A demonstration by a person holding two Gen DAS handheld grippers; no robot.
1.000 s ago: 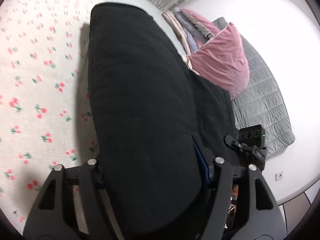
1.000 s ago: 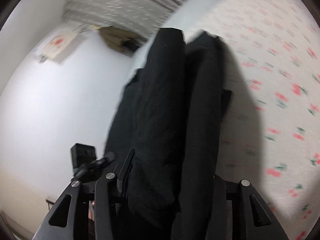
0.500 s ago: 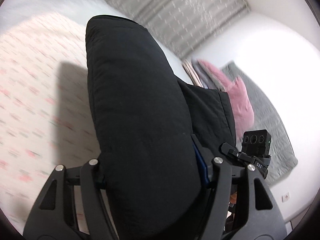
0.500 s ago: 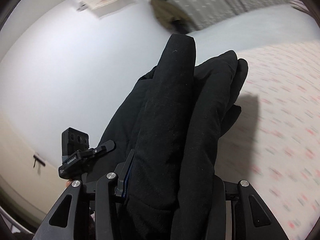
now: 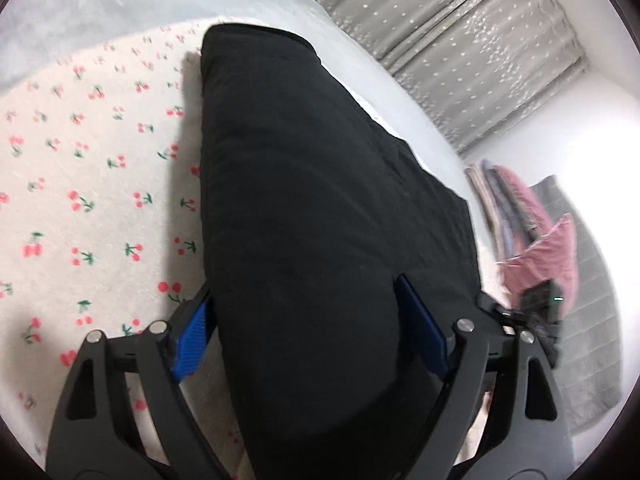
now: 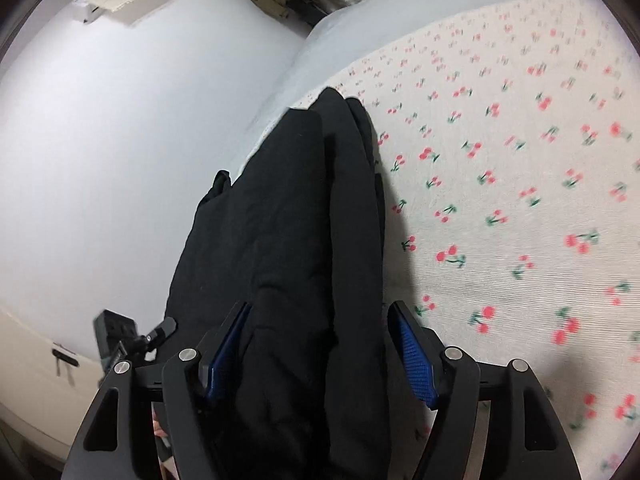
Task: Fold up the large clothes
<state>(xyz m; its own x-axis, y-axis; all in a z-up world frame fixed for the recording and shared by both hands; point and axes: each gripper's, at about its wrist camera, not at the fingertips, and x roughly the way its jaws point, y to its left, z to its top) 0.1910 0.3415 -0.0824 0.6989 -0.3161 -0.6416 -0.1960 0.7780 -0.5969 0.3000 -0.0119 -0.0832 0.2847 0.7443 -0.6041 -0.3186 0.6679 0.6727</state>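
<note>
Blue pads [image 5: 191, 340] line the left claw [image 5: 308, 328], whose fingers stand spread with the black coat [image 5: 320, 220] bulging between them; the left pad shows a sliver of gap from the cloth, the right pad lies against it, so whether it grips at all I cannot tell. The right claw [image 6: 324, 352] is likewise wide apart around the coat [image 6: 304, 240]: its left pad [image 6: 228, 348] touches the fabric, its right pad stands just clear.

The coat is a thick, layered bundle that runs forward from both claws and lies along the edge of the bed, on a white sheet [image 5: 80, 184] printed with red cherries. From the right wrist, the sheet [image 6: 500, 160] spreads to the right of the coat and a white wall [image 6: 120, 140] rises to the left.

Farther off, in the left wrist view, pink bedding [image 5: 548, 252] rests on a grey quilt [image 5: 596, 320], and grey starred curtains [image 5: 472, 52] hang at the back.
</note>
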